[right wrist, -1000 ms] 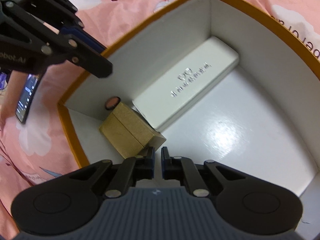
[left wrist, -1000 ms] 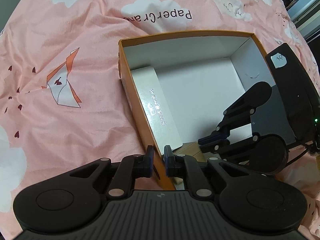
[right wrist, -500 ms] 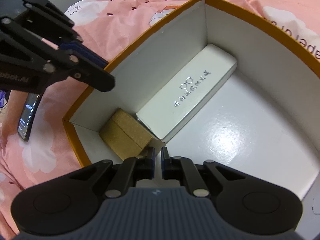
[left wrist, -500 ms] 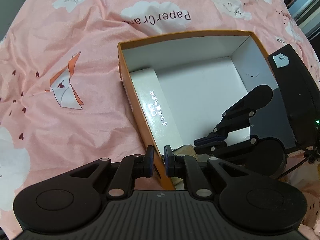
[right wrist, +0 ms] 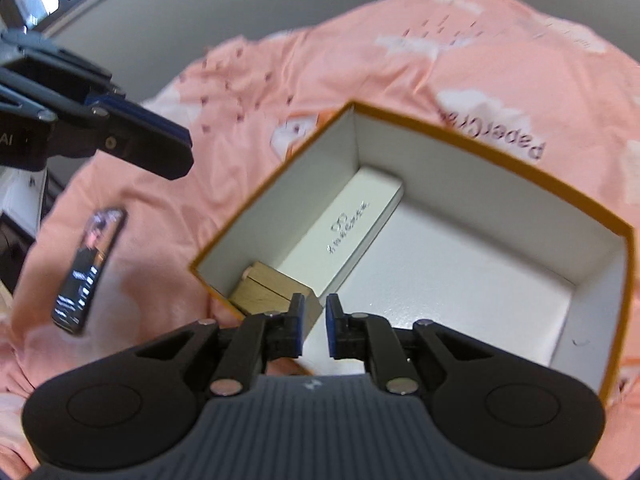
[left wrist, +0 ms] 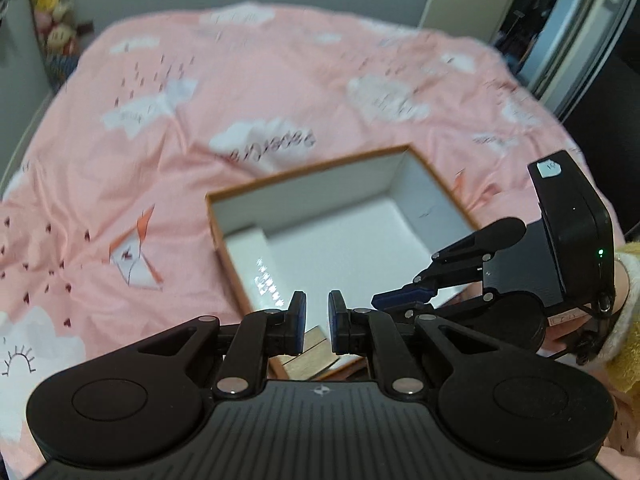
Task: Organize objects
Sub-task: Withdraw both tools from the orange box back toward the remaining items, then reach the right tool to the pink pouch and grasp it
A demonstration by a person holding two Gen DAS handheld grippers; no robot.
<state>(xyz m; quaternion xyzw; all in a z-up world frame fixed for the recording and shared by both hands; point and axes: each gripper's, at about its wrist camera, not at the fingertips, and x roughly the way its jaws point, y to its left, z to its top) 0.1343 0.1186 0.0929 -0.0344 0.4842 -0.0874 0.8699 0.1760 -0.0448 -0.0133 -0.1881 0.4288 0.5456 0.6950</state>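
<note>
Open box being shown on a bedspread, with two smaller boxes inside.

The open box (right wrist: 492, 148) is lying on the bedspread (right wrist: 360, 52). Inside it, a long flat box (right wrist: 344, 236) is being seen lying along one wall, and a small cardboard box (right wrist: 268, 292) is sitting in the corner at its end, touching it. In the right wrist view, a phone (right wrist: 90, 264) is lying on the bedspread to the left of the open box, apart from it.

The open orange box (right wrist: 472, 142) (white inside) lies on the bed. In it, a long white case (right wrist: 348, 228) lies flat along one wall, with a small brown box (right wrist: 268, 290) in the corner.
</note>
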